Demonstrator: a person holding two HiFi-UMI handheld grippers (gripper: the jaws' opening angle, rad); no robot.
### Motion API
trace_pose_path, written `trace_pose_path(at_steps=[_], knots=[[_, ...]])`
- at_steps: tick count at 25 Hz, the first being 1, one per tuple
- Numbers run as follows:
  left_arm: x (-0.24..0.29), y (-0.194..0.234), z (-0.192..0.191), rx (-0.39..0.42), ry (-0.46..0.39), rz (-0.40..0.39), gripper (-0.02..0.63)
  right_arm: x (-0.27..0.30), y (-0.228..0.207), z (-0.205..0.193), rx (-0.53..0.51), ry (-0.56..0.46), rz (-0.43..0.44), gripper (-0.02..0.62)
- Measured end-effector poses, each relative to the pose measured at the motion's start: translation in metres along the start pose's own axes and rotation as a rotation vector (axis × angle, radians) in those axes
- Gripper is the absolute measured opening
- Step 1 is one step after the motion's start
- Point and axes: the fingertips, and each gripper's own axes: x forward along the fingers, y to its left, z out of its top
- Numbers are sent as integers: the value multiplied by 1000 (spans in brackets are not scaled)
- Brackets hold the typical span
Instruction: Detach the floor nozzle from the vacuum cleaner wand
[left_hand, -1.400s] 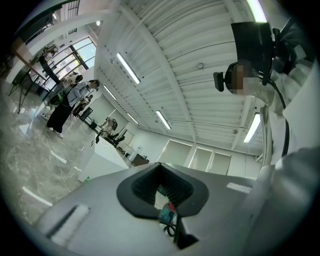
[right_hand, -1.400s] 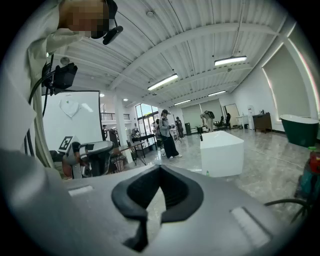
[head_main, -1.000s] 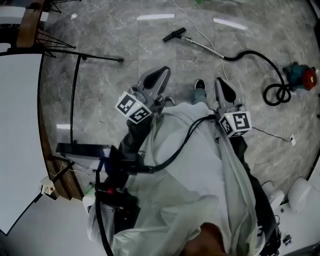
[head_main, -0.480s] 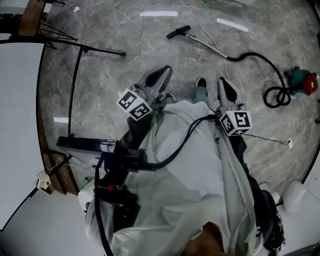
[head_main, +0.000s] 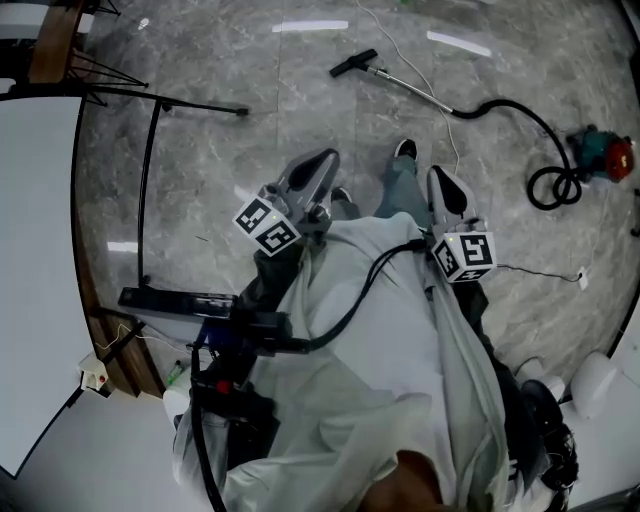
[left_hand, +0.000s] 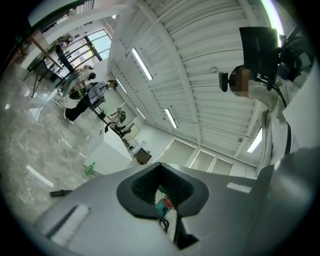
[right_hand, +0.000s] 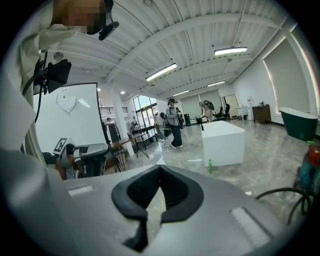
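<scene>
With left claw and right claw pinched together on nothing, the black T-shaped floor nozzle on its thin silver metal wand lies far away on the grey marble floor, probably light and rigid, best gripped at nozzle neck and wand.

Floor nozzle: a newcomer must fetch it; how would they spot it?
On the grey floor, from the red vacuum cleaner at the head view's right edge, follow its black hose to the metal wand. The floor nozzle is the short black bar crossing the wand's far end, the only crosswise piece on that line.
</scene>
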Motion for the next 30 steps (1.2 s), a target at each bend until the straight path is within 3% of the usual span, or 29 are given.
trace_pose_path(at_steps=[5,11,14,17,20,22,26,28,30], knots=[[19,21,7,-18,-11,56,2,36,-22,4,44,27,71,-2],[84,65,17,-24,-15,168,2,115,-92,31,140,32,156,-2],[133,80,25,-27,-31,194,2,153,-143,55,87,40,181,-2],[170,83,33,-21,-62,198,2,180,-194,60,-51,96,202,-2],[185,99,31,-40,-80,236,5,209,-231,34,-174,195,270,-2],[185,118,25,-101,-89,247,130,228,-245,6,-201,257,311,-2],[186,179,5,-233,-133,245,176,278,-266,-64,-239,369,329,-2],[195,221,-19,-251,-97,252,189,313,-276,-109,-242,443,332,-2],[209,269,-57,-263,7,258,180,352,-288,-165,-255,533,345,-2]])
